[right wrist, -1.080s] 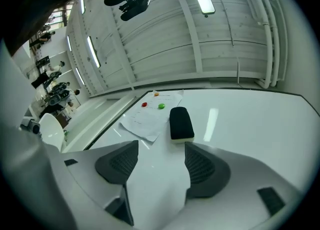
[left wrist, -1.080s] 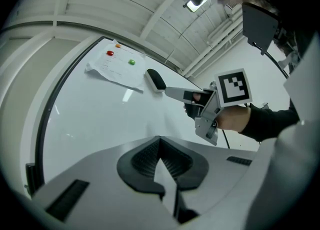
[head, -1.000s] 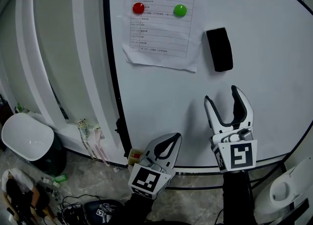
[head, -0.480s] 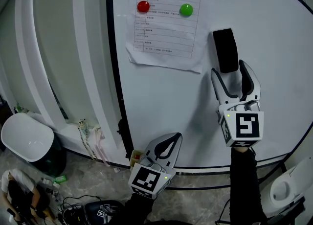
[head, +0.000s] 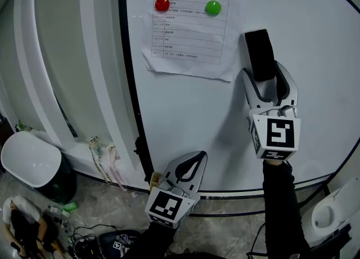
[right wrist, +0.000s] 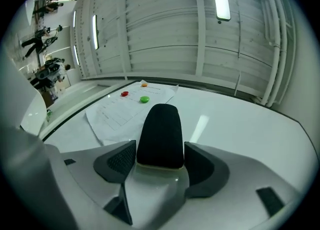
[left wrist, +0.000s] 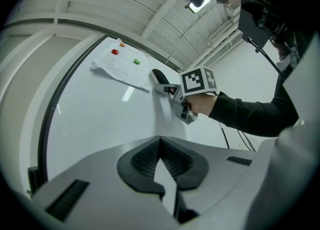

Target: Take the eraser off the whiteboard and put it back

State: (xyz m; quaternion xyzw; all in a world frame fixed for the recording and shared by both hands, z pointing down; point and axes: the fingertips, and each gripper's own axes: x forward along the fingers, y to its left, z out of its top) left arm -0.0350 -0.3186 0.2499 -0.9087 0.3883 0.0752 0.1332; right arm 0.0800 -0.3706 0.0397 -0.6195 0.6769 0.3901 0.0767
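The black eraser (head: 259,54) sticks upright on the whiteboard (head: 185,106), to the right of a pinned paper. My right gripper (head: 265,75) reaches up from below, and its open jaws straddle the eraser's lower end. In the right gripper view the eraser (right wrist: 161,134) stands between the two pads of that gripper (right wrist: 160,158), very close to both, without a clear squeeze. My left gripper (head: 194,159) hangs low by the board's bottom edge, shut and empty. In the left gripper view it (left wrist: 161,146) points at the board, with the right gripper (left wrist: 167,89) and the eraser (left wrist: 159,75) far off.
A paper sheet (head: 191,21) is pinned with a red magnet (head: 162,4) and a green magnet (head: 212,8). The board's black frame (head: 132,111) runs down the left. A white bin (head: 31,159) and cables lie on the floor at lower left.
My right gripper has risen up the board from below the eraser until its jaws straddle the eraser's lower end. The left gripper and the eraser have stayed in place.
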